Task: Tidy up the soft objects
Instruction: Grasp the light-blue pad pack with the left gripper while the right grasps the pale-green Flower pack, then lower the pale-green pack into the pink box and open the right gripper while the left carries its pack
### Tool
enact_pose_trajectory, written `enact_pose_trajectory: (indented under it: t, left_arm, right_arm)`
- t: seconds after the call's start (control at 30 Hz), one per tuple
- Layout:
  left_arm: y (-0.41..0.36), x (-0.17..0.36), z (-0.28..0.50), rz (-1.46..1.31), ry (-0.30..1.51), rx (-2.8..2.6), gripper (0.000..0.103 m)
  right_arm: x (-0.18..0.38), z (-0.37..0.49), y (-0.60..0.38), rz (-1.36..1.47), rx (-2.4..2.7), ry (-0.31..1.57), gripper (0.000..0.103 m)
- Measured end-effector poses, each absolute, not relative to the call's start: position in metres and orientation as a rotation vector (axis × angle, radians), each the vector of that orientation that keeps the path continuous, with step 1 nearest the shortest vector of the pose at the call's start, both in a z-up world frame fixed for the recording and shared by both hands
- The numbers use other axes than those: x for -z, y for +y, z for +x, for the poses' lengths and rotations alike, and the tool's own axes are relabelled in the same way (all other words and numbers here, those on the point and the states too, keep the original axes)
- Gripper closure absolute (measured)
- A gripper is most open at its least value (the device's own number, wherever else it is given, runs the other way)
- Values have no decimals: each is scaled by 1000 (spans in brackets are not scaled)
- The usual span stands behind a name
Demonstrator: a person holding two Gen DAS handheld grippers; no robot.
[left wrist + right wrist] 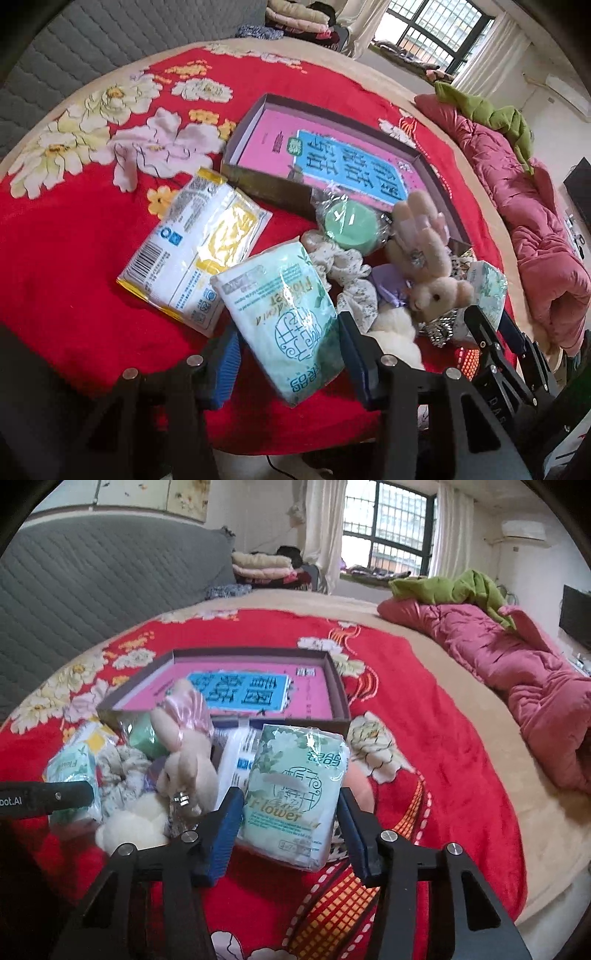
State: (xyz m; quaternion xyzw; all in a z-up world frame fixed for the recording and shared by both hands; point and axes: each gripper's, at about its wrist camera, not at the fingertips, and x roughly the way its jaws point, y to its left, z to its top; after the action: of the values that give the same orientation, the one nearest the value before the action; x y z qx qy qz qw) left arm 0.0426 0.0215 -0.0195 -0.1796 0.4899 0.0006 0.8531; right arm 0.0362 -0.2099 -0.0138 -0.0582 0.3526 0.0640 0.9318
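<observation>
Soft things lie in a heap on a red flowered blanket [74,266]. My left gripper [288,325] is shut on a pale green tissue pack [280,314], its blue pads [229,362] pressing both long sides. My right gripper [290,794] is shut on a second green tissue pack [295,794] printed "Flower". Between the packs lies a cream plush rabbit [432,280] [184,760] on a floral scrunchie [343,266]. A wrapped green round sponge [351,225] and a yellow-and-white pack [192,251] lie beside them. In the right wrist view, the left gripper [55,797] enters from the left.
A shallow dark box [266,184] [338,686] with a pink and blue printed bottom lies open just behind the heap. A rolled pink quilt [535,686] with green cloth on it runs along the right. A grey padded headboard [92,576] stands at the left.
</observation>
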Motion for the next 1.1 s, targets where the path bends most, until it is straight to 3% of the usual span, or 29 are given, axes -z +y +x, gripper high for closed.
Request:
enact_pose_trajectory:
  t: [1.1]
  left_arm:
    - [55, -19, 87, -327, 835, 1, 53]
  right_arm:
    - [-20, 38, -215, -194, -143, 554, 50]
